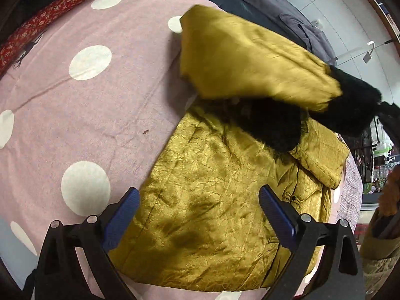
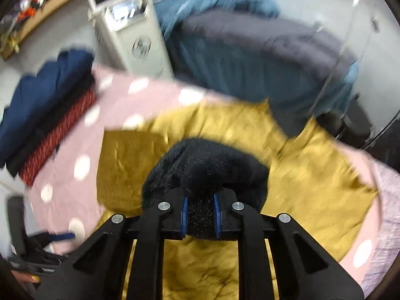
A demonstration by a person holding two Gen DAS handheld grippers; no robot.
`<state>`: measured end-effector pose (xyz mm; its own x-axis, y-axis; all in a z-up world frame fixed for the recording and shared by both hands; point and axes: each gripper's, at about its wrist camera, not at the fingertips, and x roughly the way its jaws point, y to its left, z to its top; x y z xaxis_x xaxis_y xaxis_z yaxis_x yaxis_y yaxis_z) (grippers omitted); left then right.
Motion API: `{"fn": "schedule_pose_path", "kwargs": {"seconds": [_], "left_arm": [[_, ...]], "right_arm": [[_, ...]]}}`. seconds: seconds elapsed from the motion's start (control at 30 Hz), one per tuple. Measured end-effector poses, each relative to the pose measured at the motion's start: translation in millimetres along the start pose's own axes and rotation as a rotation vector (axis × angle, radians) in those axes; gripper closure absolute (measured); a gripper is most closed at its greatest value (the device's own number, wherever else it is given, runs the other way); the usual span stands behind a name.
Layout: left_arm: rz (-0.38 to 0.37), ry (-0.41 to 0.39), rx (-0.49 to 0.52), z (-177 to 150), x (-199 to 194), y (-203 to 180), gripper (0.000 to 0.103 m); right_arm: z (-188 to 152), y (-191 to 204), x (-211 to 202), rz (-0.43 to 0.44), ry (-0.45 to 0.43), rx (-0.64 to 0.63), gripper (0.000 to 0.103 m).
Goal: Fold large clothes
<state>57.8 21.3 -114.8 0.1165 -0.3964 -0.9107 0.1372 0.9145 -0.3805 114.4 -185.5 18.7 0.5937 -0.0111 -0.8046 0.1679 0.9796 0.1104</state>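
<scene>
A mustard-gold padded jacket (image 1: 212,212) with black fur trim lies on a pink polka-dot sheet (image 1: 87,100). My left gripper (image 1: 198,200) is open and empty, held low over the jacket's body. One sleeve (image 1: 250,57) is lifted and swung across above the jacket, its black fur cuff (image 1: 355,105) at the far right. In the right wrist view my right gripper (image 2: 200,212) is shut on that black fur cuff (image 2: 205,165) and holds it above the gold jacket (image 2: 312,170). That view is motion-blurred.
Folded red patterned cloth (image 1: 50,20) and dark navy clothes (image 2: 37,105) lie at the sheet's far left. A pile of grey and blue garments (image 2: 250,50) sits beyond the sheet. A white machine (image 2: 130,25) stands on the floor behind.
</scene>
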Motion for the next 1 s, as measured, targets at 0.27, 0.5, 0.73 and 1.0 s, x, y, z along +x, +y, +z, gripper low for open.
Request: {"fn": "schedule_pose_path", "kwargs": {"seconds": [0.27, 0.5, 0.73, 1.0], "left_arm": [[-0.007, 0.024, 0.075, 4, 11, -23, 0.009], [0.020, 0.049, 0.124, 8, 22, -36, 0.009], [0.059, 0.030, 0.197, 22, 26, -51, 0.009], [0.098, -0.116, 0.323, 73, 13, -90, 0.009]], "right_arm": [[-28, -129, -6, -0.182, 0.086, 0.244, 0.087], [-67, -160, 24, -0.194, 0.218, 0.283, 0.087], [-86, -165, 49, -0.263, 0.288, 0.266, 0.068], [-75, -176, -17, -0.449, 0.091, 0.387, 0.030]]}}
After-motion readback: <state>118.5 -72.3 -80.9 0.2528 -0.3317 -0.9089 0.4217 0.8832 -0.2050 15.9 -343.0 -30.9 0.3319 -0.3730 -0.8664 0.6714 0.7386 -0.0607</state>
